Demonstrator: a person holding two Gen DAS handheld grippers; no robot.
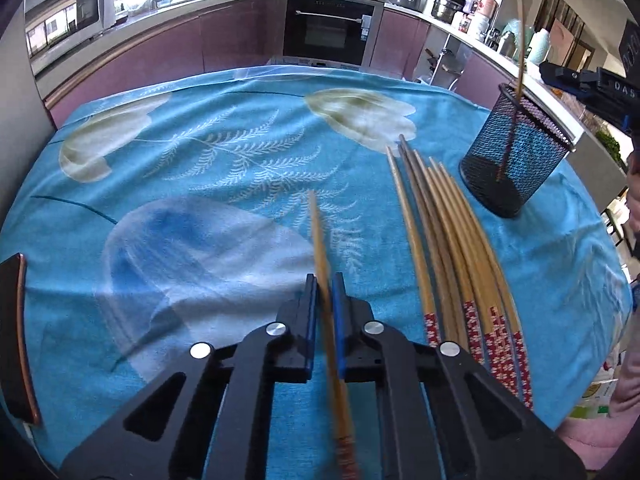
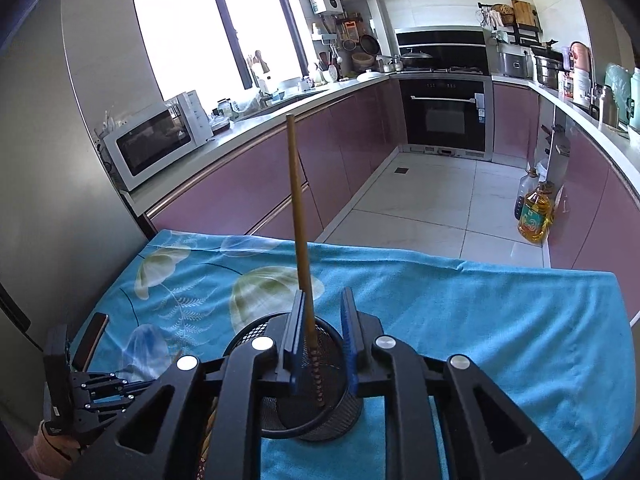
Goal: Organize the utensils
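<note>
The left gripper [image 1: 324,292] pinches one chopstick [image 1: 320,236] between its pressed-together pads, the tip running forward past the fingers. Just right of those fingers lies the bundle [image 1: 448,248] on the cloth [image 1: 200,152], and beyond it, further right, stands the mesh cup [image 1: 516,160].

Over that cup [image 2: 320,408], the right gripper [image 2: 324,320] has its fingers parted; a stick [image 2: 300,220] stands in the cup and leans by the left pad, seemingly no longer gripped.

To do this well: lift the right gripper straight off, then carry the left chopstick over, patterned end down, and release once it's inside the rim.
</note>
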